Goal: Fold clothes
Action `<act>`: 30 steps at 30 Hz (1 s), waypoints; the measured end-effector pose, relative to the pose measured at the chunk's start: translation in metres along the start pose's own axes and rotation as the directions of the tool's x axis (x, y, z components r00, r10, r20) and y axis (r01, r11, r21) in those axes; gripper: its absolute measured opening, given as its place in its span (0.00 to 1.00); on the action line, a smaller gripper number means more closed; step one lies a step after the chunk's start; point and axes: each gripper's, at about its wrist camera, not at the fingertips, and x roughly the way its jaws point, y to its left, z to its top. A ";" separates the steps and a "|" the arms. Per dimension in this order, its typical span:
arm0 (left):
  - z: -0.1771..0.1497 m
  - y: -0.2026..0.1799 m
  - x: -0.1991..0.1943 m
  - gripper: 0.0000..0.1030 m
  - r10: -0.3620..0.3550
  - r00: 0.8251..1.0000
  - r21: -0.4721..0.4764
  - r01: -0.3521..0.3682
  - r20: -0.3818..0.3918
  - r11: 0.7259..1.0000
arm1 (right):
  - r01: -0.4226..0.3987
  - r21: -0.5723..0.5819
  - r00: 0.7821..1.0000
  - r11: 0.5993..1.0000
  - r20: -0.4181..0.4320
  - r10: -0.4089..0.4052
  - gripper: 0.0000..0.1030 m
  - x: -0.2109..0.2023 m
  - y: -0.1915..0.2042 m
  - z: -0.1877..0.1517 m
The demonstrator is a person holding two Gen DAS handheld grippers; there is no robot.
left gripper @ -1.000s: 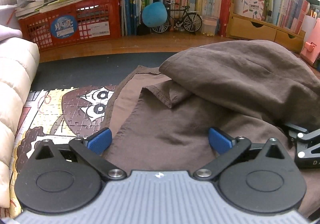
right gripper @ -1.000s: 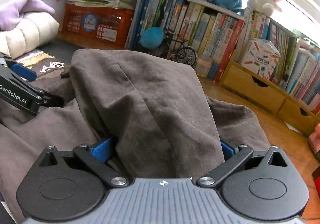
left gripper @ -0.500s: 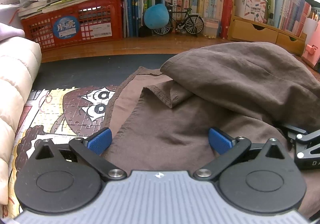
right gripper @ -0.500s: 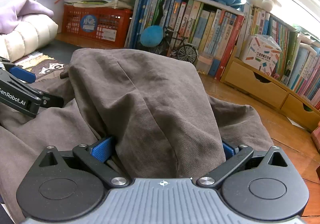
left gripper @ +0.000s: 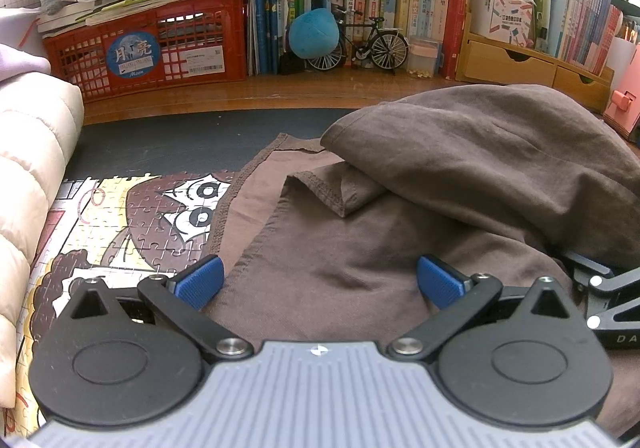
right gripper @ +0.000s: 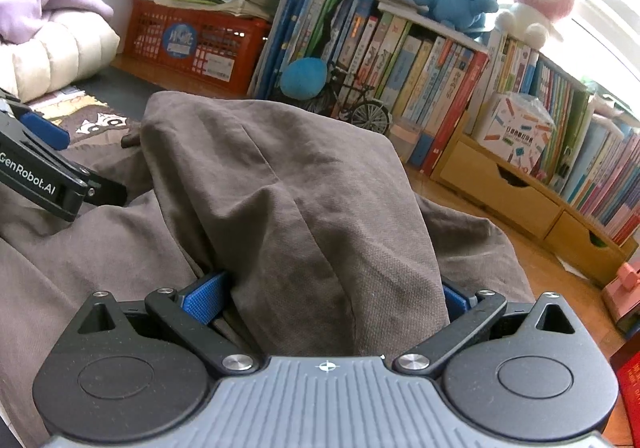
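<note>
A brown garment [left gripper: 480, 152] lies on a dark mat, with one thick fold heaped over its right half and a hemmed edge [left gripper: 320, 188] turned up near the middle. My left gripper [left gripper: 318, 280] is open, its blue pads [left gripper: 198, 280] spread wide over the flat lower layer at the garment's left hem. My right gripper [right gripper: 332, 296] is open too. The heaped fold of the garment [right gripper: 300, 208] drapes down between its pads [right gripper: 208, 296] and hides most of the right one. The black side of the left gripper [right gripper: 52, 184] shows at the left of the right wrist view.
An owl jigsaw puzzle [left gripper: 140, 216] lies left of the garment, beside a cream padded jacket [left gripper: 28, 168]. Behind stand a red crate [left gripper: 160, 48] under stacked papers, rows of books, a model bicycle [left gripper: 368, 44], a blue plush ball [left gripper: 314, 34] and wooden drawers [left gripper: 512, 60].
Both views have shifted only slightly, as if the grippers drew back a little. The garment's fold and both grippers' openings look the same.
</note>
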 end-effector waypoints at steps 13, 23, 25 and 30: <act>-0.002 -0.001 -0.003 1.00 0.015 1.000 -0.011 -0.015 0.004 1.000 | 0.133 -0.022 0.991 0.991 0.033 -0.133 1.00 -0.010 0.014 0.014; -0.003 0.002 -0.004 1.00 0.003 1.000 -0.022 -0.002 0.009 1.000 | -0.188 0.152 0.980 0.970 0.095 0.175 0.97 0.004 -0.031 0.080; -0.003 0.003 -0.004 1.00 -0.001 1.000 -0.025 0.001 0.011 1.000 | -0.212 0.143 0.977 0.967 0.005 0.214 0.77 0.024 -0.030 0.078; -0.004 0.006 -0.006 1.00 -0.003 1.000 -0.027 0.003 0.011 1.000 | -0.203 0.161 0.976 0.966 -0.039 0.212 0.16 0.029 -0.026 0.073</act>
